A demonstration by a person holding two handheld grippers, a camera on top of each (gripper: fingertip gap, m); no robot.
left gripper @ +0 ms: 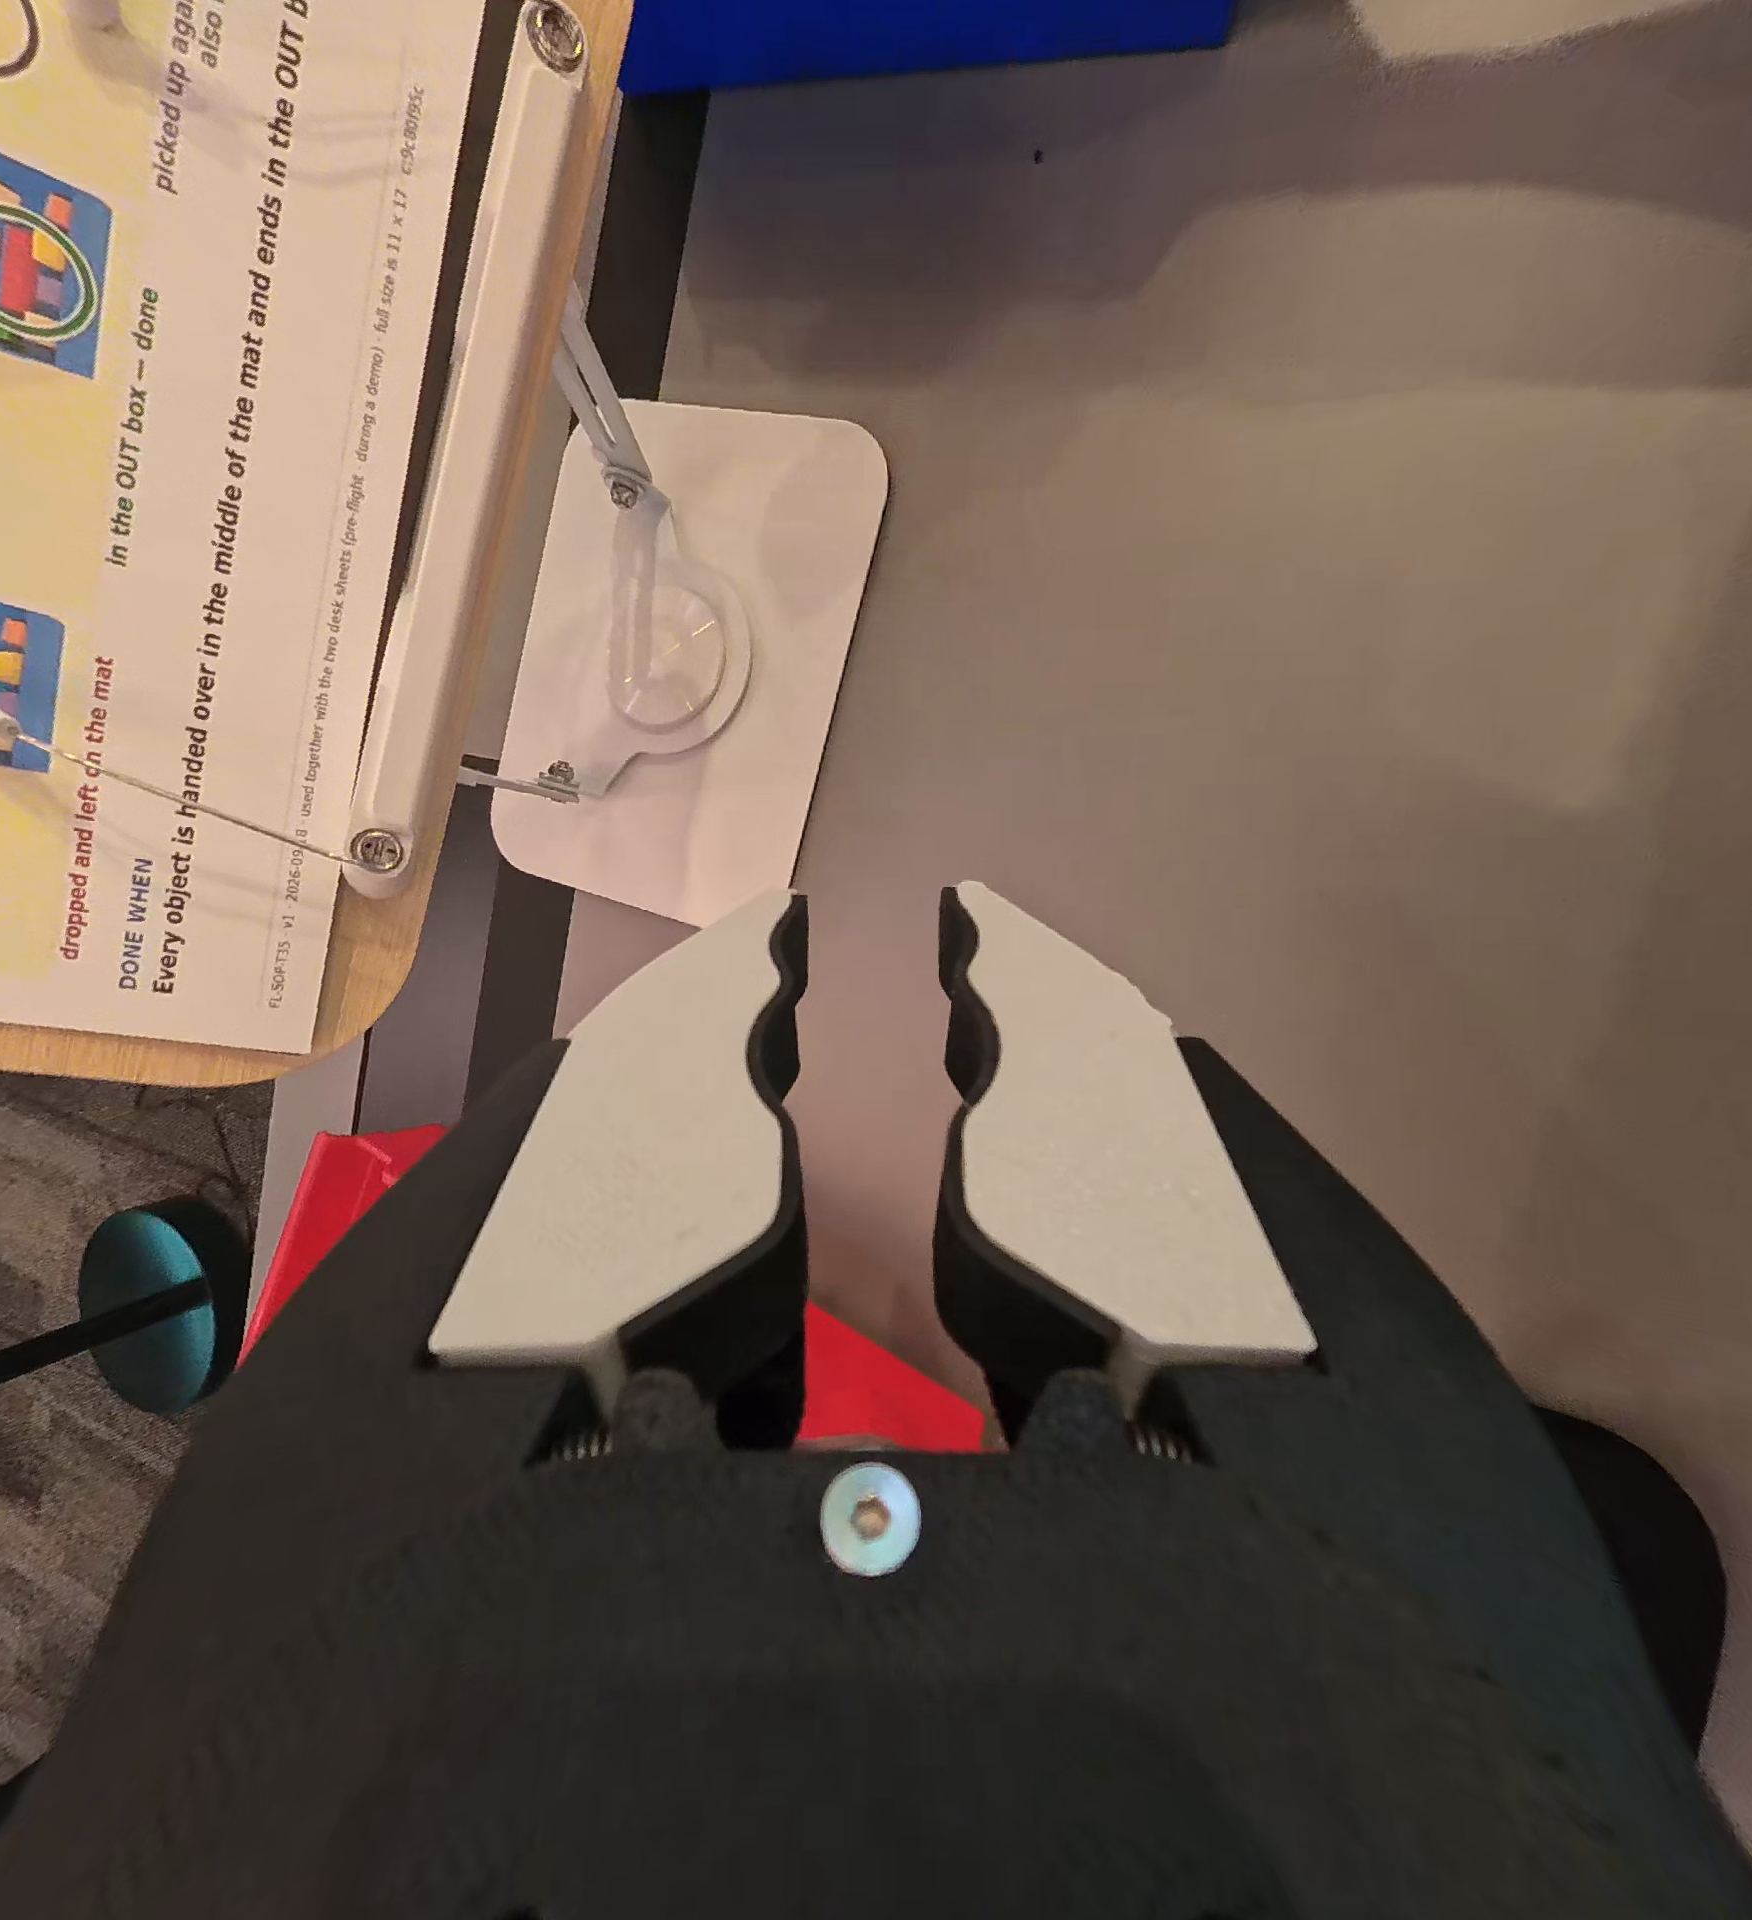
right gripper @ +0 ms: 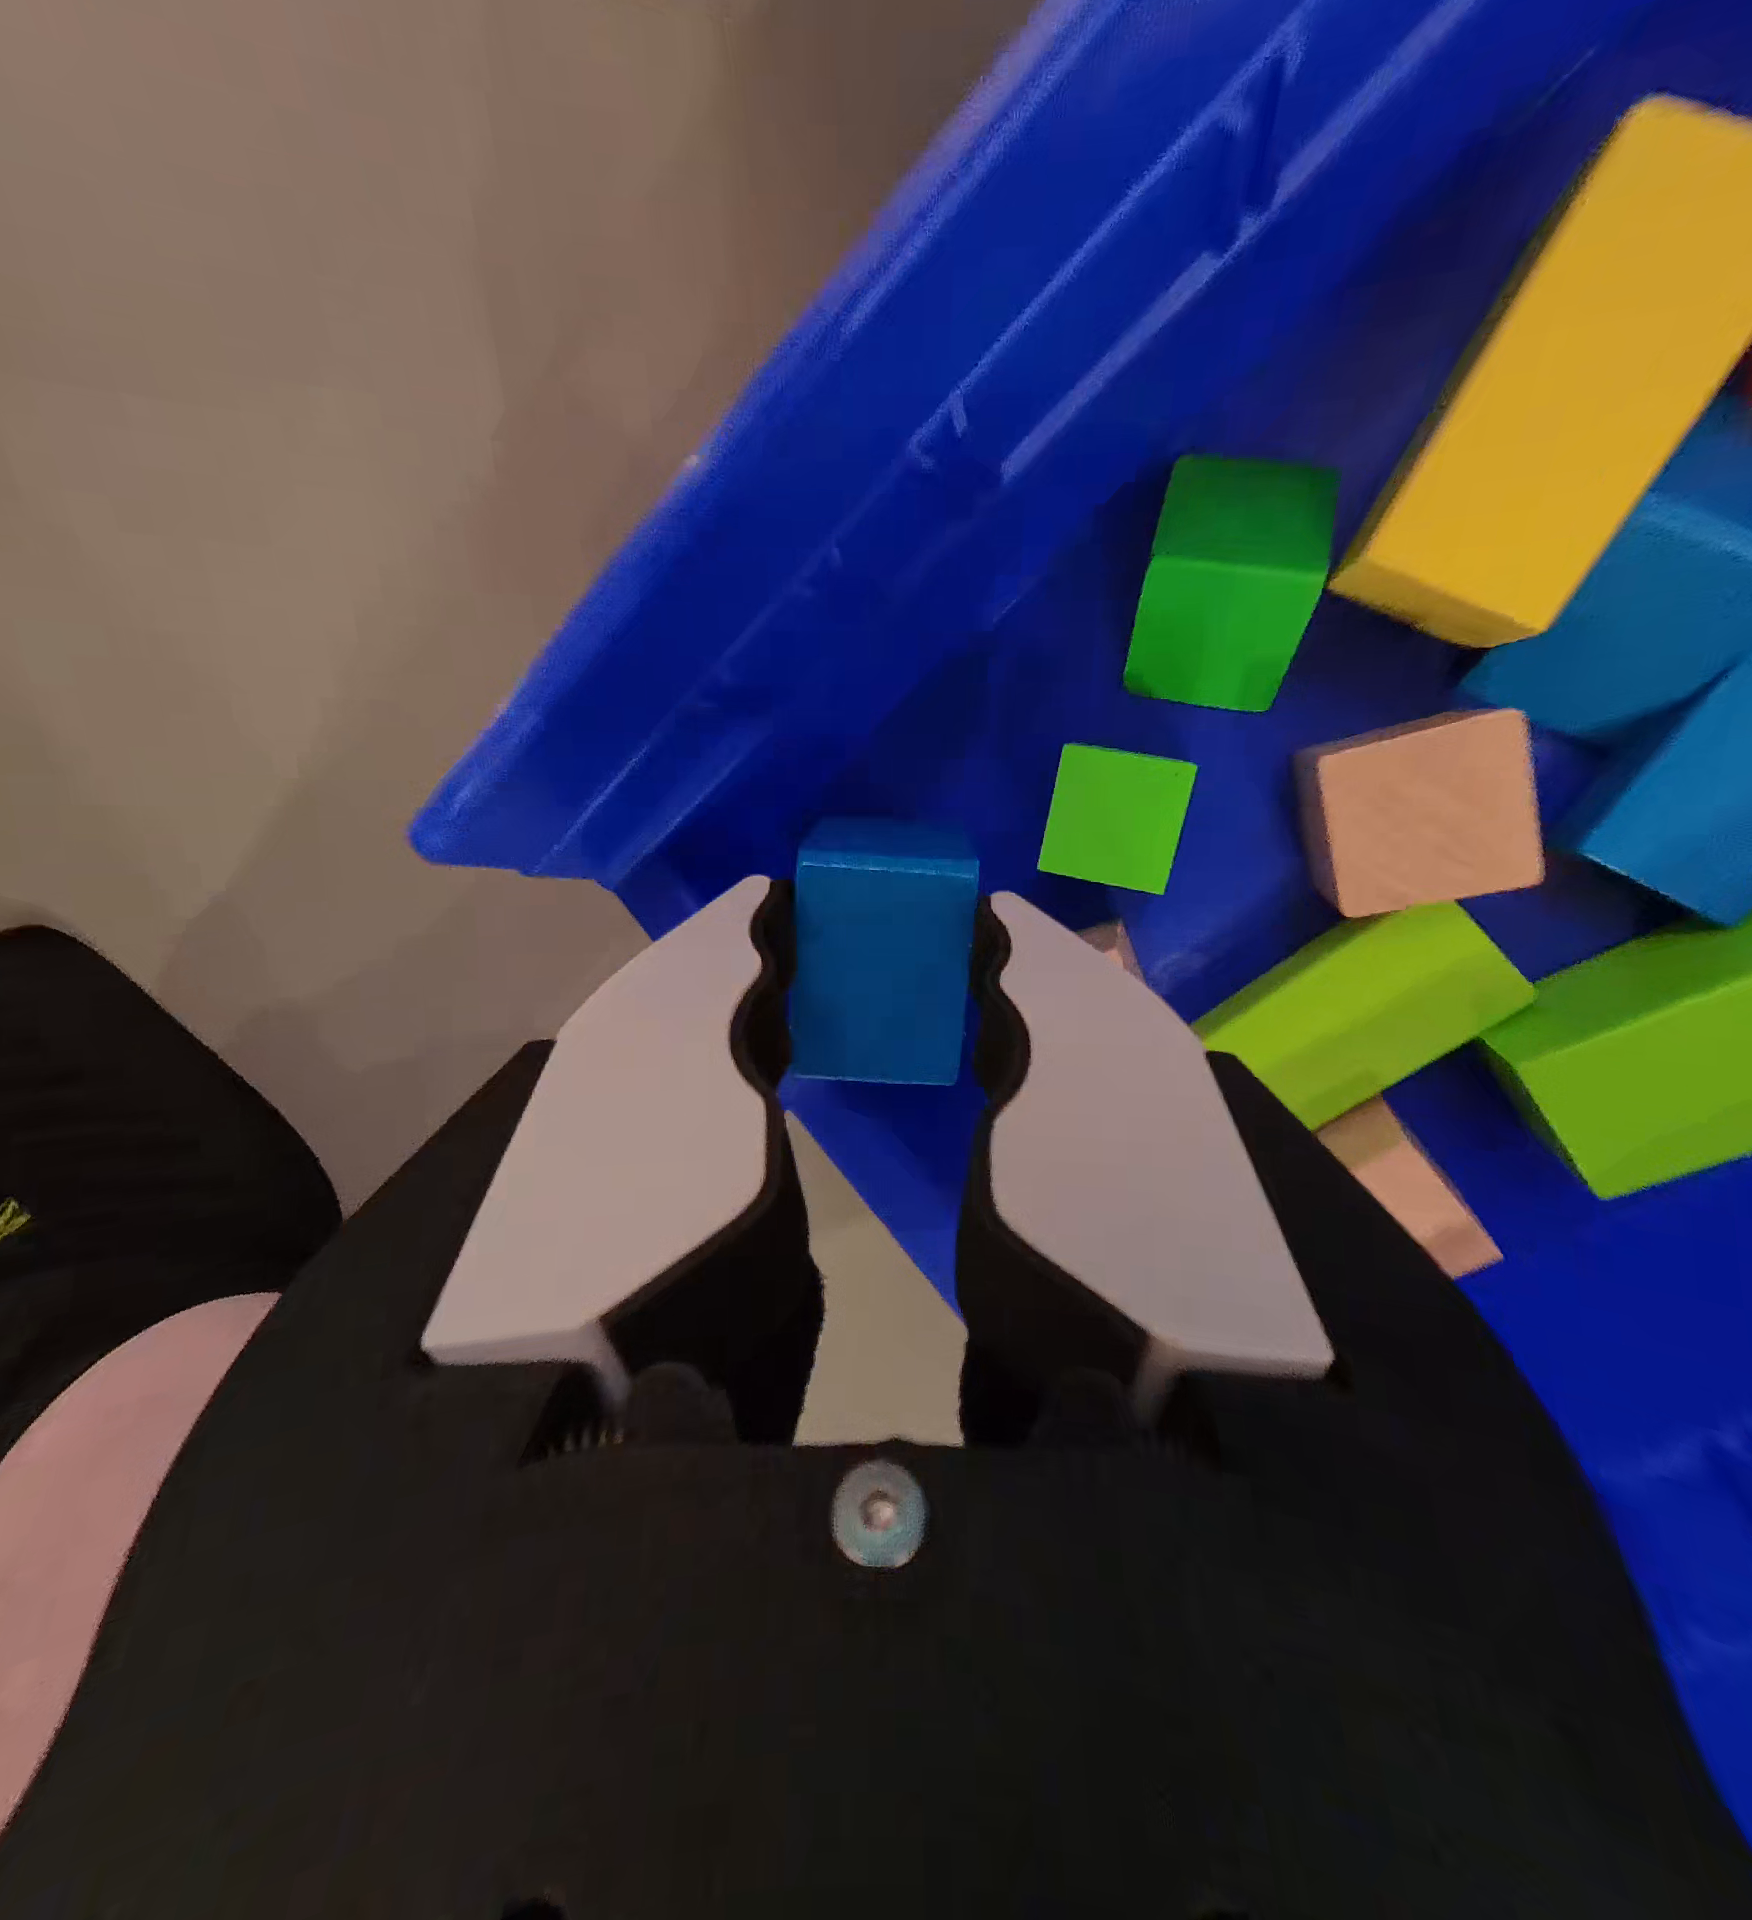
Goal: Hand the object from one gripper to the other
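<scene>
Right hand-held gripper [right gripper: 880,966] clamps blue block [right gripper: 877,966] over blue bin [right gripper: 851,468]; left hand-held gripper [left gripper: 874,987] released, bare.

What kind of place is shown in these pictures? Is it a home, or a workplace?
Probably a workplace bench set up for recording gripper demonstrations: a printed instruction sheet on a wooden board, a blue bin of coloured wooden blocks on a grey mat, and grey office carpet below.

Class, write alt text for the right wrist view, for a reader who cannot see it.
The right gripper holds a small blue block between its two fingers, above the corner of a blue bin. In the bin lie green, yellow, blue and plain wooden blocks.
</scene>
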